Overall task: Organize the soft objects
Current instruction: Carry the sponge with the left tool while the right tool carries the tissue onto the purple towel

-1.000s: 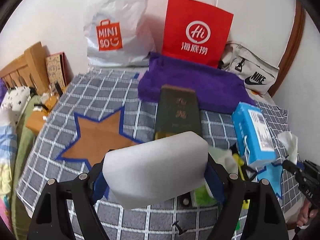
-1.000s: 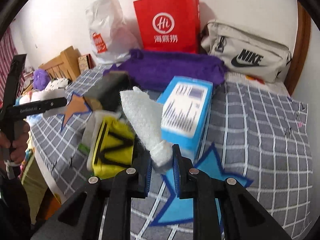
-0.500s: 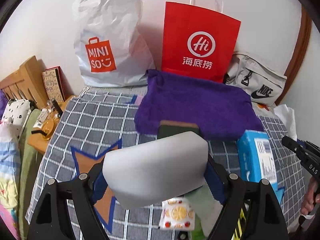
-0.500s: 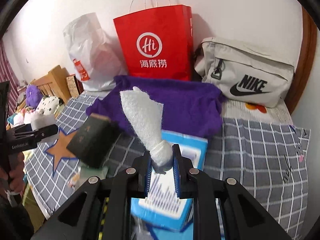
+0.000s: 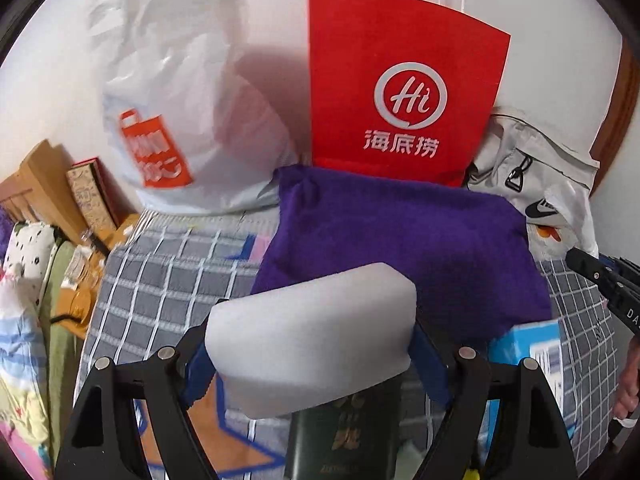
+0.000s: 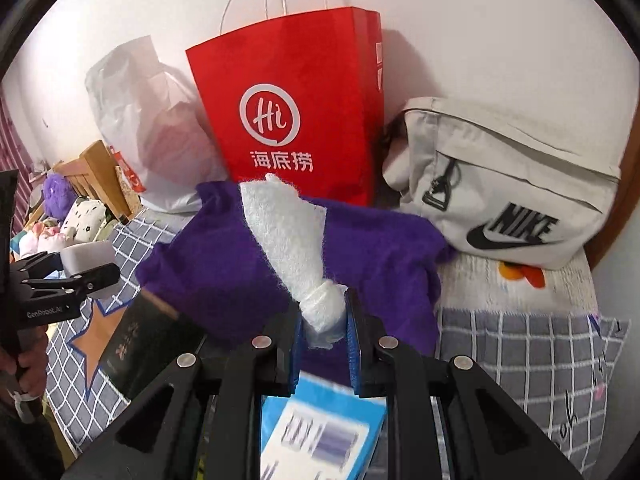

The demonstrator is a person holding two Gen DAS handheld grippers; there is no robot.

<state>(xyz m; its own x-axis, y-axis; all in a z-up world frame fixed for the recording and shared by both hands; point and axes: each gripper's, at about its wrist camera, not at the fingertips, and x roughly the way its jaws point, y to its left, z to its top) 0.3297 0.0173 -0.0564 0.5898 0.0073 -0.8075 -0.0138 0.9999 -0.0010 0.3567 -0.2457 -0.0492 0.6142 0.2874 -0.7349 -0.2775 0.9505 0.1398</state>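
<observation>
My left gripper [image 5: 310, 354] is shut on a pale grey foam block [image 5: 312, 336], held wide across its blue pads above the checked bedspread [image 5: 160, 280]. A white fluffy cloth [image 6: 288, 236] stands up out of my right gripper [image 6: 324, 328], whose jaws are shut on its bunched lower end. Ahead of both lies a purple towel [image 5: 400, 240] [image 6: 224, 264], spread in front of the red paper bag [image 5: 400, 92] [image 6: 296, 120]. The left gripper with the foam block [image 6: 86, 258] shows at the left edge of the right wrist view.
A white plastic shopping bag [image 5: 180, 112] and a beige Nike bag [image 6: 512, 192] lean on the wall beside the red bag. A dark green book [image 5: 344, 436] [image 6: 148, 340] and a blue tissue pack [image 6: 320, 436] lie below the grippers. Soft toys [image 6: 56, 216] sit far left.
Both grippers moved forward toward the wall, each keeping its hold. The purple towel and red bag now loom larger; the book and blue pack slid down under the grippers.
</observation>
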